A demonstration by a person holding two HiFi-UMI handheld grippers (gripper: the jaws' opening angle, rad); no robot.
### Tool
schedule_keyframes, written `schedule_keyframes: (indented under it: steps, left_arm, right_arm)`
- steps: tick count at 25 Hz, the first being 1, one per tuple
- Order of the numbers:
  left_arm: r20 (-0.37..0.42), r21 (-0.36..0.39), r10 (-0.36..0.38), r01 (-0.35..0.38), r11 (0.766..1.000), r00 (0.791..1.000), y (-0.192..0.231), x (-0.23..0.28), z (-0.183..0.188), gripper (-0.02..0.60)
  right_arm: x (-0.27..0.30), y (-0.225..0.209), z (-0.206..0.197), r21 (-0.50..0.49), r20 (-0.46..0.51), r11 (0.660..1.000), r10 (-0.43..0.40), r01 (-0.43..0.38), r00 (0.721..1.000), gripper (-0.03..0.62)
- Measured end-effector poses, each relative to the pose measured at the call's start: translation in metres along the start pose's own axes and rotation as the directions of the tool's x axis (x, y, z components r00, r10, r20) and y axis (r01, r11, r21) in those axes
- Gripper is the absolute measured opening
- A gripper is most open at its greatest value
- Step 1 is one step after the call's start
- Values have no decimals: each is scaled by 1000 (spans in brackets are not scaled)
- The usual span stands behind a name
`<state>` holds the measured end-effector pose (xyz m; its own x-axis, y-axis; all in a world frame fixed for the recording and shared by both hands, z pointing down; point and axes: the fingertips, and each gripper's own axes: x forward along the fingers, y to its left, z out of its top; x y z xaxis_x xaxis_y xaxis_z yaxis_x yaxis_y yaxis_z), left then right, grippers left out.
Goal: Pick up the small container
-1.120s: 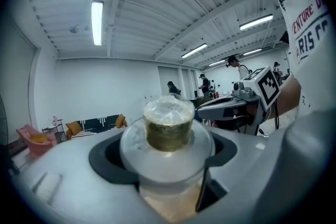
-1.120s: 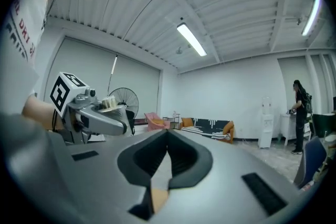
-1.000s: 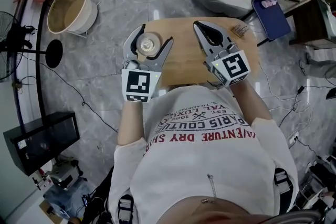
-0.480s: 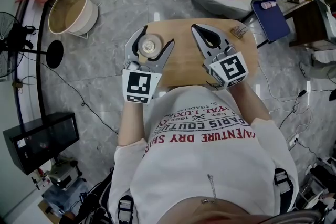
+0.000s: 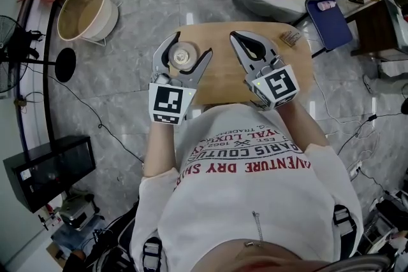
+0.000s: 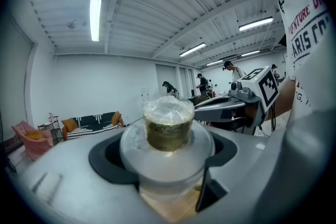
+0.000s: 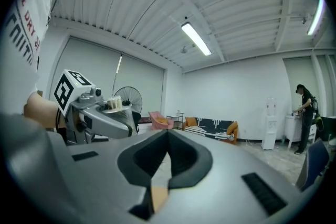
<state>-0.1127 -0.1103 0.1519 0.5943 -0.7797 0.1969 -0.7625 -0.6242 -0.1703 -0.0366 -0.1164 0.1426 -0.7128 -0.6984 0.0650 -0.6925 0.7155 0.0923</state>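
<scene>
Clear plastic small container (image 5: 182, 55) wedged in left tool (image 5: 192, 42), pads snug on both sides | right tool (image 5: 234, 35) alongside, jaws pinched together, empty | wooden desk (image 5: 223, 76) below both

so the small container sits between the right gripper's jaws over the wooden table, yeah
Not quite. It sits between the jaws of the left gripper, not the right. The left gripper view shows them closed round the small container over the wooden table. The right gripper has its jaws together on nothing.
</scene>
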Motion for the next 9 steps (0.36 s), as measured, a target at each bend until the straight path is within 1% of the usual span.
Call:
schedule_keyframes:
  steps: [9]
  left_arm:
    - [-10,-4,-12,12,1000,1000,3,10,-1,345]
  right_arm:
    - [5,-8,-3,18,-5,1000,-3,3,1000,6]
